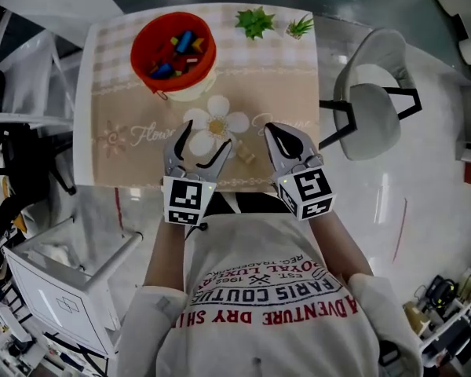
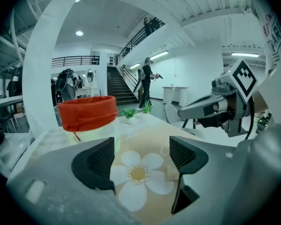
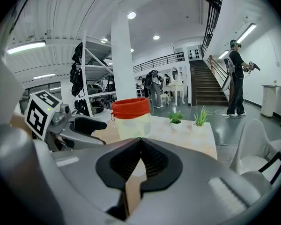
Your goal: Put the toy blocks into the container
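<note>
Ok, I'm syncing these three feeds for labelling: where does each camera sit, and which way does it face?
Head view: on the person's head, facing steeply down at the table; own forearms, shirt, left gripper and right gripper show.
Left gripper view: on the left gripper, facing along its parted jaws over the flower-print cloth toward the container; right gripper at right.
Right gripper view: on the right gripper, facing past its closed jaws toward the container and plants; left gripper at left.
Shared: all three see the container.
</note>
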Tool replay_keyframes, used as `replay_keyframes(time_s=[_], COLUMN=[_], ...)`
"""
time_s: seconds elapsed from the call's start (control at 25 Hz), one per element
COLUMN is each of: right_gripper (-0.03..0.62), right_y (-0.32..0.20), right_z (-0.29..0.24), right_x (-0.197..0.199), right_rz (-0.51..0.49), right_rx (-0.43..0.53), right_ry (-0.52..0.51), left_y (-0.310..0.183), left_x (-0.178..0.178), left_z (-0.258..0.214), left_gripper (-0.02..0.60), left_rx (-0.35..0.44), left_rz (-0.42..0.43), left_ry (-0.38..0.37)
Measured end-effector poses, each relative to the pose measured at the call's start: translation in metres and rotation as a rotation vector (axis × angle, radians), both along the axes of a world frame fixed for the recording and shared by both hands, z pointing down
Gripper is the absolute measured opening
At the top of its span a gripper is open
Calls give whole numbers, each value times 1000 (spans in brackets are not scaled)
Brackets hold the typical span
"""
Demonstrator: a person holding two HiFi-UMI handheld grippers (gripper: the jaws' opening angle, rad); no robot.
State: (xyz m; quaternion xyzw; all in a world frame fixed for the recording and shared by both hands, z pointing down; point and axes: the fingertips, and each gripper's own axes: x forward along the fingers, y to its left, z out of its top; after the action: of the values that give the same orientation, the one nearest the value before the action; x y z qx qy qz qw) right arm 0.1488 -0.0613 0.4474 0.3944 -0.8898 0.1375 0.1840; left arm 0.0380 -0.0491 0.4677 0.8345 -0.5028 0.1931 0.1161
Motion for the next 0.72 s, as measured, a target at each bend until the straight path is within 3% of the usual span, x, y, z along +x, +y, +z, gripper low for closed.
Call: replay_keyframes(time_s=[0.2,0.72], right_gripper=[2,2], right_y=[11,19], right_z=[18,40], right_x=[17,37], right_rz=[6,7], right_rx=[-9,18], right_ry=[8,-26], left_y=[25,41], left_x=[42,91], left_z=[40,109], left_gripper=[370,367], left_rx=[-94,-202], left_rz=[127,262], left_ry=[1,-48])
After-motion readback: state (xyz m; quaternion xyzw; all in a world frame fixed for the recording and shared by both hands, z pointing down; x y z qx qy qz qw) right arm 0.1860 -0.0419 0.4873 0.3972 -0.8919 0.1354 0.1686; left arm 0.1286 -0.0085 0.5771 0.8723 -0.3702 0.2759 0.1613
